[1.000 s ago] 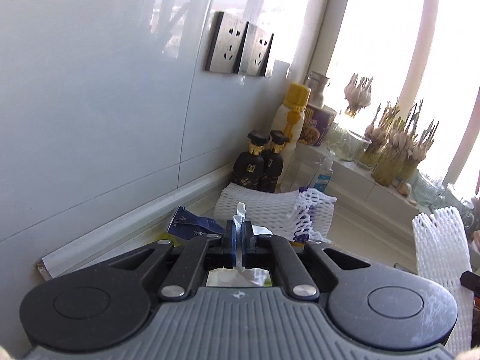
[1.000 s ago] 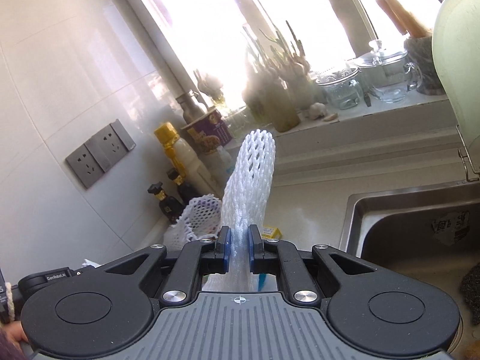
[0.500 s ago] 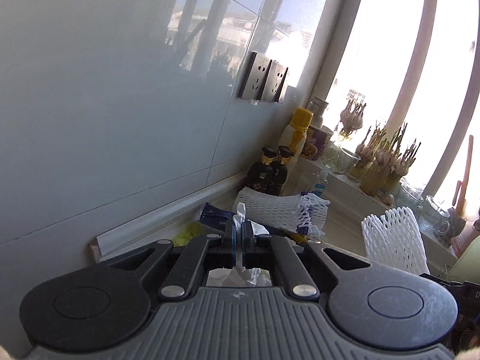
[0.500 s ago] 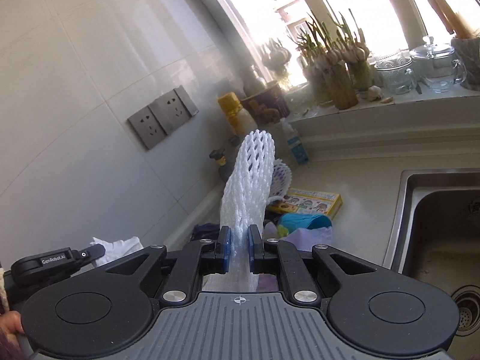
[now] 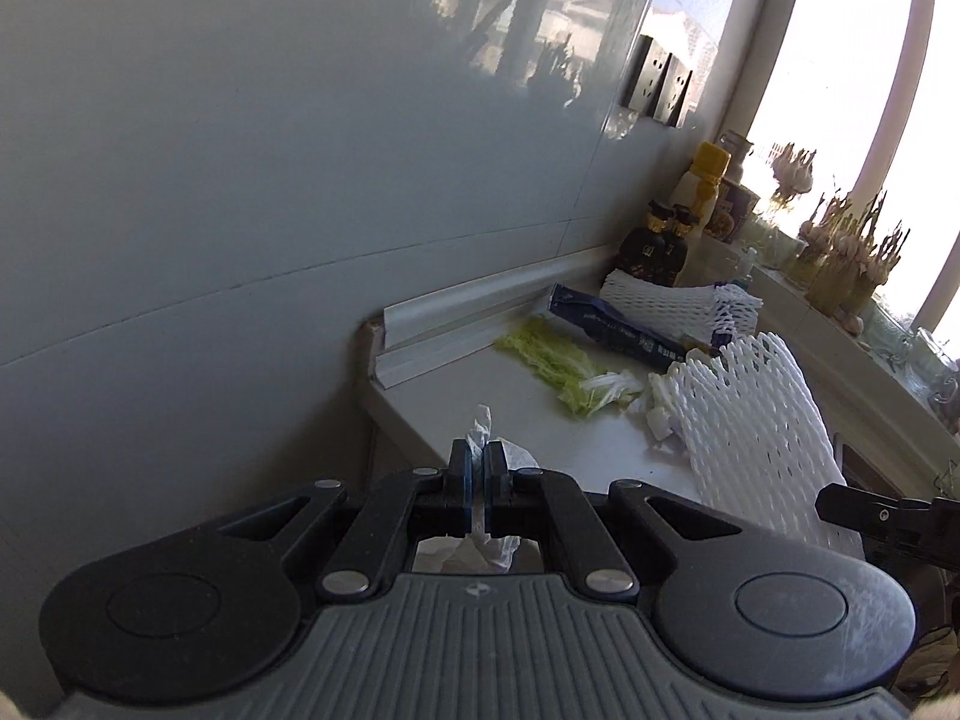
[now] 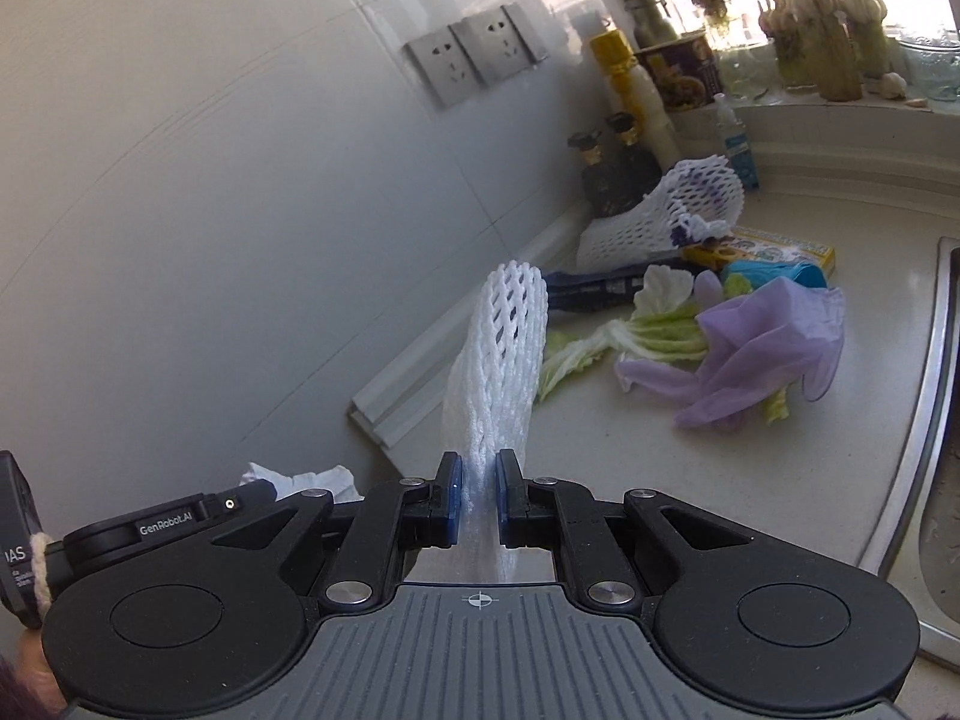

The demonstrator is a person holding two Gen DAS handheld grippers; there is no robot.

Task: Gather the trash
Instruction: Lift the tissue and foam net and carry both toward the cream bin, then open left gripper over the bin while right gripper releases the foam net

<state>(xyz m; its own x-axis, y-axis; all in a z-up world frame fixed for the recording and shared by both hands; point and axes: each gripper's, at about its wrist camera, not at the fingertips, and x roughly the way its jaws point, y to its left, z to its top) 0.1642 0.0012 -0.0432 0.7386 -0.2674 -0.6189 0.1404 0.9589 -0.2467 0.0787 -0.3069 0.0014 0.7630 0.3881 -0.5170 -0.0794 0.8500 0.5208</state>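
My left gripper (image 5: 478, 457) is shut on a crumpled white tissue (image 5: 480, 429), held off the left end of the counter; the tissue also shows in the right wrist view (image 6: 300, 477). My right gripper (image 6: 478, 471) is shut on a white foam fruit net (image 6: 501, 360) that stands up from the jaws; it shows at the right of the left wrist view (image 5: 756, 420). On the counter (image 6: 690, 468) lie cabbage leaves (image 6: 648, 333), a purple glove (image 6: 762, 354), a dark blue wrapper (image 5: 612, 330) and another foam net (image 6: 666, 210).
Dark bottles (image 6: 606, 177), a yellow-capped bottle (image 6: 630, 90) and a small box (image 6: 774, 249) stand by the tiled wall. Sockets (image 6: 474, 57) are on the wall. Jars and garlic line the windowsill (image 5: 840, 276). A steel sink (image 6: 936, 420) is at the right.
Both grippers have pulled back and left from the counter, each keeping its hold. The counter's left end and the cabbage leaves and glove have come into view.
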